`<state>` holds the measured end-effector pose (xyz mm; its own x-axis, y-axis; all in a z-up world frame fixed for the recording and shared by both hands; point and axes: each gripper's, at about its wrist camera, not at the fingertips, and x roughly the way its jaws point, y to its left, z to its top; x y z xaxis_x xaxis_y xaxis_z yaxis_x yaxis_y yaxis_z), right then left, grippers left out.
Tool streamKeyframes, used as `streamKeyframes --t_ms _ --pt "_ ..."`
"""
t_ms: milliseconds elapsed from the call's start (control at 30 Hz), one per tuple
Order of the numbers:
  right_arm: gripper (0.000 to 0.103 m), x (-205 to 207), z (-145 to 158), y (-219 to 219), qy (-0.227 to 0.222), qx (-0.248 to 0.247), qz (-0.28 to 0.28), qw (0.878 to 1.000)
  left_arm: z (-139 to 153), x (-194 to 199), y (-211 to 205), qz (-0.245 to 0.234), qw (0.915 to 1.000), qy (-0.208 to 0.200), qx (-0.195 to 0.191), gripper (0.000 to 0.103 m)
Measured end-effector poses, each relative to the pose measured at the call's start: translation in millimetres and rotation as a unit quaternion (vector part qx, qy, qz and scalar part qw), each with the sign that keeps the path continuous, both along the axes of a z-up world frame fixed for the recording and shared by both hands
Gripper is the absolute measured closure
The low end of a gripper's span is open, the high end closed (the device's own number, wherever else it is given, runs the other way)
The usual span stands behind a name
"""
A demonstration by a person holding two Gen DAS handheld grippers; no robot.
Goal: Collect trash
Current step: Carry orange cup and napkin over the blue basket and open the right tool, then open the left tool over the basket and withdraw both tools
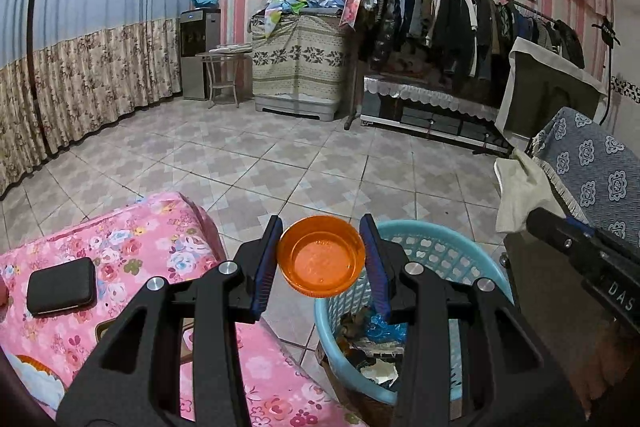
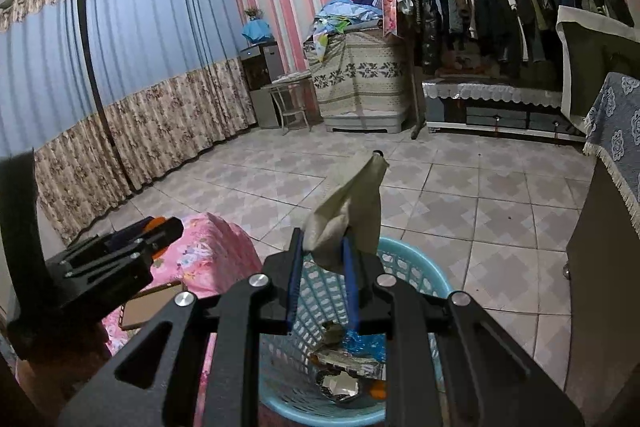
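Tiled floor (image 1: pixel 256 167), bearing all that follows. Bed (image 1: pixel 132 247) with pink floral cover: its near corner stands just beside the basket, so that items cleared from the cover travel only a short way. Blue plastic basket (image 2: pixel 404 263), perforated wall, open top: it stands on the floor between the bed corner and a dark cabinet (image 2: pixel 600 267) on the right and serves as the receptacle; crumpled wrappers and scraps already lie at its bottom. Left gripper (image 1: pixel 322 255): its blue-padded fingers are clenched on an orange lid (image 1: pixel 322 261), gripped across its rim with the hollow side facing the camera, poised beside the basket's left rim and over the gap between bed and basket; judged to be on its way to the drop, since the lid is not yet above the opening. Right gripper (image 2: pixel 322 255): fingers clenched on a crumpled pale wrapper (image 2: pixel 348 211), pinched at its lower end so that the rest stands up past the fingertips; it is held over the basket's near rim, apparently ready for release. Black case (image 1: pixel 60 285): it lies flat on the bed cover near the left edge, well apart from the basket, untouched.
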<state>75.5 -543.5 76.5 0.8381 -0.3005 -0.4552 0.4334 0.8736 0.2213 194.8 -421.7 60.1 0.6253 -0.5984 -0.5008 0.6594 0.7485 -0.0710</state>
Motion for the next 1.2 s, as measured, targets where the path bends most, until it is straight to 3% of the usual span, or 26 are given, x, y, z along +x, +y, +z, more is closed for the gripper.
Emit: streamKeyframes --t_ms 1067,1133,1167,1200 --pt "0.08 6 -14 -2 0.009 0.017 0.008 1.0 -8 -4 -20 -0.026 0.9996 0.003 0.012 0.064" --pt "0.073 6 -13 -2 0.007 0.018 0.006 1.0 -11 -4 -25 -0.03 0.9994 0.01 0.015 0.063" --pt "0.059 6 -14 -3 0.005 0.017 0.001 1.0 -13 -4 -28 -0.031 0.9992 0.011 0.02 0.047" --pt "0.05 4 -14 -4 0.002 0.016 -0.002 1.0 -13 -5 -29 -0.03 0.9993 0.008 0.021 0.041"
